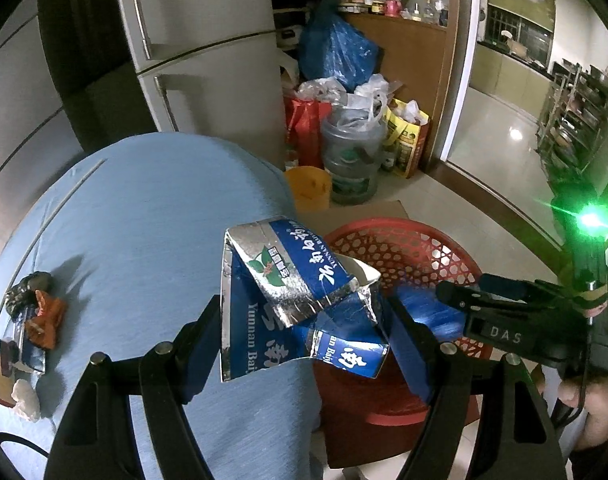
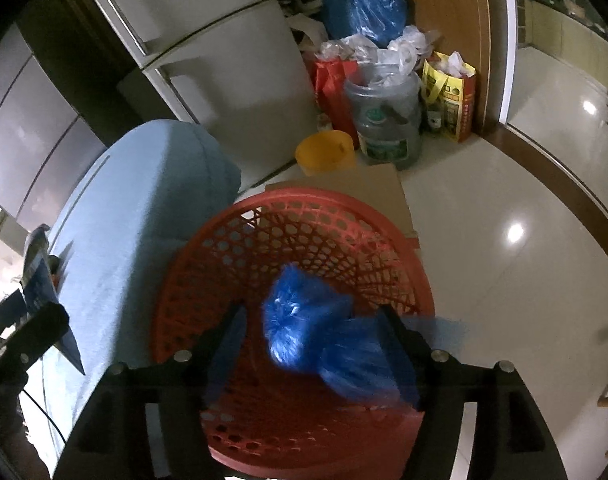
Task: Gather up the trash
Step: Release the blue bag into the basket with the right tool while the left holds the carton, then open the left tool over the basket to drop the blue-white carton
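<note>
The left gripper (image 1: 304,344) points steeply down over the near edge of a blue-covered table (image 1: 151,216), and its jaws pinch a flattened blue-and-silver carton (image 1: 295,300). The carton hangs partly past the table edge, toward a red basket (image 1: 408,248) on the floor. Its print reads "Yunnan Bai…", with large white Chinese characters beside it.

The right gripper (image 2: 312,336) also tilts steeply down, directly over the red basket (image 2: 263,240). Its jaws stand spread, with a crumpled blue bag (image 2: 304,312) between them; the picture is blurred, so whether the bag still touches the right pad cannot be told. In the left view the right tool's body reads "DAS", a green light glows on it, and a hand (image 1: 592,400) grips its handle.

Near the table's left edge lie more scraps (image 1: 35,320): a dark lump, an orange wrapper, a white wad.
</note>
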